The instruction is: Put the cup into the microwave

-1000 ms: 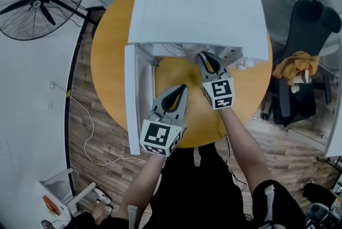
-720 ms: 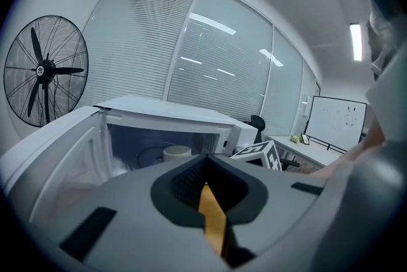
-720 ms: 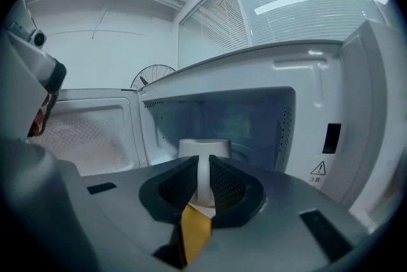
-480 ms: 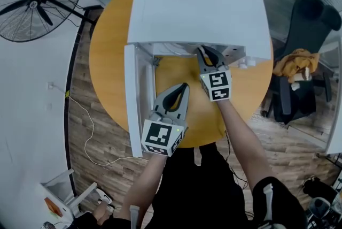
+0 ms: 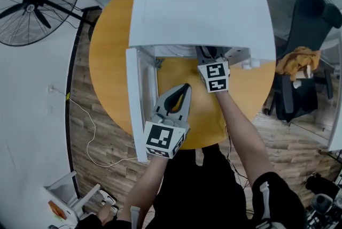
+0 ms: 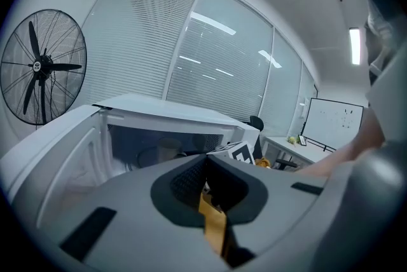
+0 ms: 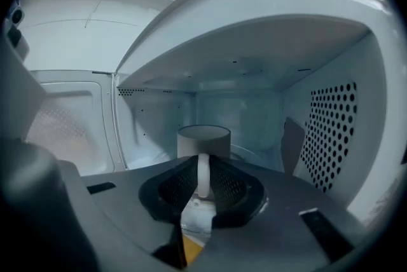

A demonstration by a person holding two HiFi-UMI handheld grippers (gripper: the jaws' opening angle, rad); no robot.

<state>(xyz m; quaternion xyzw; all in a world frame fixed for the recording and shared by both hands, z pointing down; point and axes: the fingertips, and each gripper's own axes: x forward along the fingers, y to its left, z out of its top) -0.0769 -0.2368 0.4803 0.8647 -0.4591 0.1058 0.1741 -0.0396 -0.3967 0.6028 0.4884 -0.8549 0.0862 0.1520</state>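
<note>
We have the right gripper (image 7: 203, 170) reaching through the front opening of the white microwave (image 5: 197, 8), its jaws closed on the handle (image 7: 203, 176) of the pale cup (image 7: 203, 139). We hold the cup by the handle, it seems, because that thin loop fits between the 2 jaws where the round body would not, and it keeps the cup upright with the mouth on top. The cup is already inside the cavity, about midway between the side walls. Whether its base rests down yet we cannot tell, since the jaws cover it. The door (image 5: 133, 110) stands swung out to the left, which leaves the way in free. Our left gripper (image 5: 183, 88) hovers over the round orange table (image 5: 112, 46) just in front of the opening, jaws together with nothing between them. We judge it waits there, near the door, to swing it shut once the cup is let go. We find no brand or label on the microwave or cup. The only print is the black square patterns on the 2 marker cubes (image 5: 215, 77), and the whiteboard (image 6: 332, 124) marks are too small to read.
</note>
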